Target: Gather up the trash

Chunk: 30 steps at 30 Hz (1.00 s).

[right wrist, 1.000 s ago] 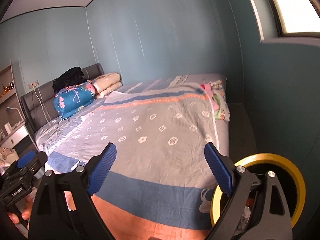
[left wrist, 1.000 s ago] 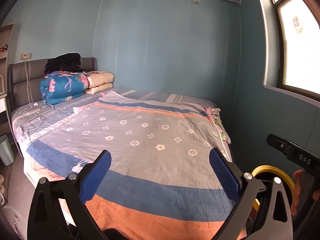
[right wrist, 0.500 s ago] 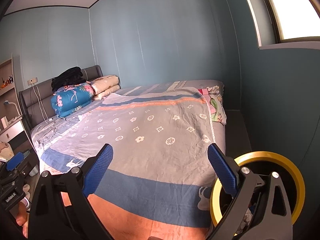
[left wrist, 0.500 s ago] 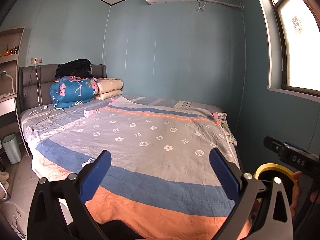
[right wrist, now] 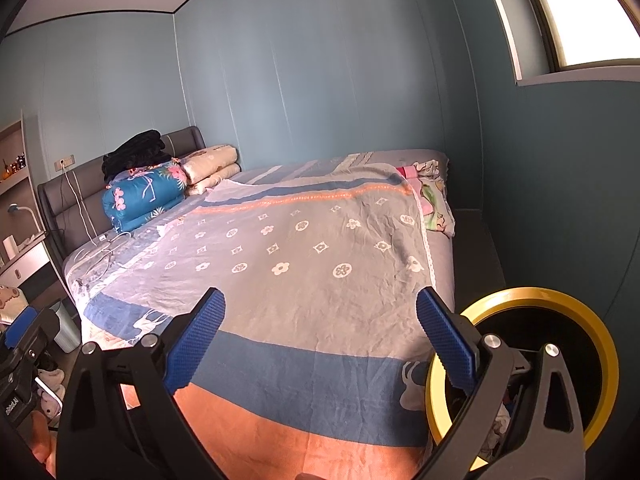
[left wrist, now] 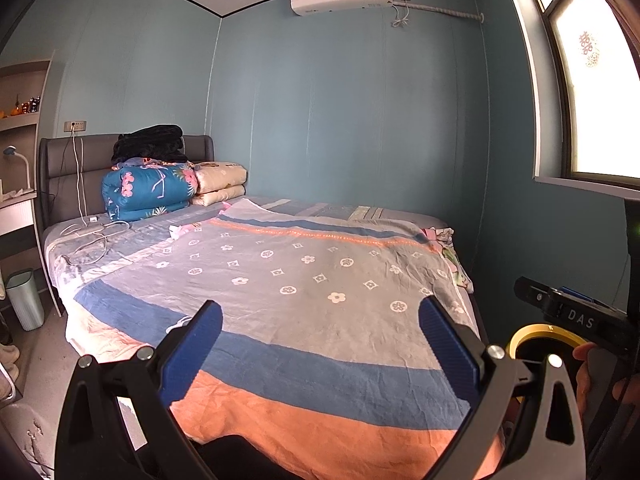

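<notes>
A: What is the left wrist view showing?

B: The left hand-held gripper [left wrist: 320,344] is hovering over the foot of the bed [left wrist: 280,288], its blue pads spread apart, gripping nothing. Only a sliver of the yellow-rimmed trash bin [left wrist: 540,330] is peeking out at right, beside a hand [left wrist: 588,376]

A: And the right wrist view?

B: The right hand-held gripper [right wrist: 320,332] is also hanging wide apart and empty. Here the yellow-rimmed trash bin [right wrist: 560,296] is showing fully on the floor beside the bed [right wrist: 300,248], with crumpled scraps [right wrist: 498,424] lying inside
</notes>
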Available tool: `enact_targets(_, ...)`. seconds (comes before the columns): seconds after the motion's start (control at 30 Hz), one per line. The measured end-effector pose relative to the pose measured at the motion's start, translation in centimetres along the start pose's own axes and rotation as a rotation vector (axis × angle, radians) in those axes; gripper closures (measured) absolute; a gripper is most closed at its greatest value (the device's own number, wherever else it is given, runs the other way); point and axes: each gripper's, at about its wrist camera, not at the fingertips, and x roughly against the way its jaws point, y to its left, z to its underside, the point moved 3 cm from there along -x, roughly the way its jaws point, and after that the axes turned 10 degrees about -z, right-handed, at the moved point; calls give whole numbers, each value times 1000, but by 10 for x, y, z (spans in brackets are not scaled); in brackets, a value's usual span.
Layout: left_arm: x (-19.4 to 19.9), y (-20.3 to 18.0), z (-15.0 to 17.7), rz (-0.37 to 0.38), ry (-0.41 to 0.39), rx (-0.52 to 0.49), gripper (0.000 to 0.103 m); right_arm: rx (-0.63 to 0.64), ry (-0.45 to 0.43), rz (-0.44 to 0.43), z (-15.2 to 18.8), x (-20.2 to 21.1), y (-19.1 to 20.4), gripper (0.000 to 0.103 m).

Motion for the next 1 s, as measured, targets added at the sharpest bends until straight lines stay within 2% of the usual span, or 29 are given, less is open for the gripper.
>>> enact_targets(1.0,-6,5,0,6,30,23,8,-17,20,3,8,-3,-1,9)
